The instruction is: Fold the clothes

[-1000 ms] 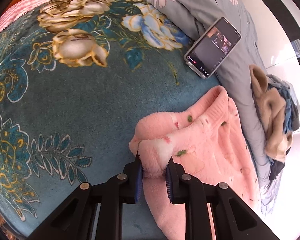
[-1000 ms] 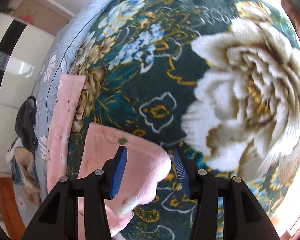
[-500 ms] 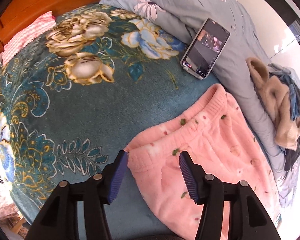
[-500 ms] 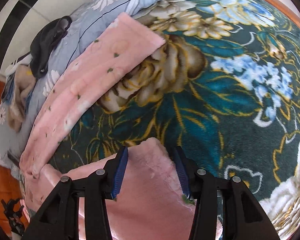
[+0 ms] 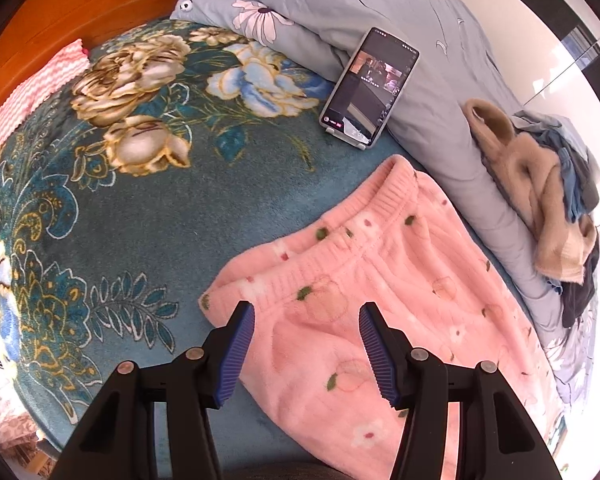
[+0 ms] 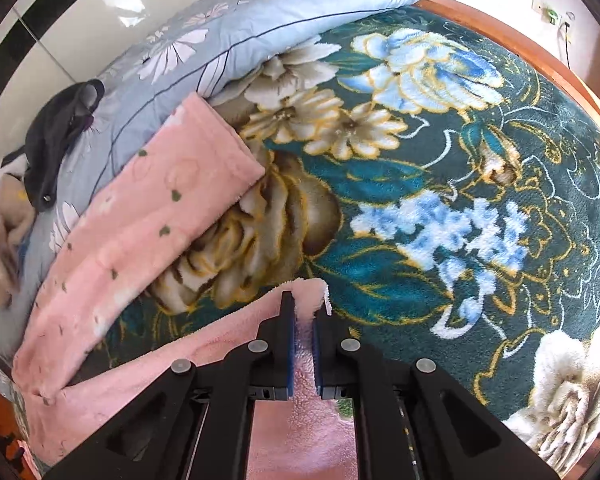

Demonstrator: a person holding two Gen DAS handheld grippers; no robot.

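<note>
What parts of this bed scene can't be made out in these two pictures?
- Phone screen, left wrist view: too small to read.
- Clothes pile, left wrist view: tangled, single garments can't be told apart.
- Pink trousers, both views: the lower edge cuts them off.
- Pinched cuff, right wrist view: the right gripper hides most of it.

We are looking at a bed spread with a teal floral blanket (image 5: 148, 200), lying ahead of the claw. A blue-grey daisy quilt (image 5: 340, 12) is bunching along its far edge, past the claw. An orange wooden headboard (image 5: 60, 4) is standing far left, and glossy white panels (image 6: 112, 12) are catching daylight beyond.
</note>
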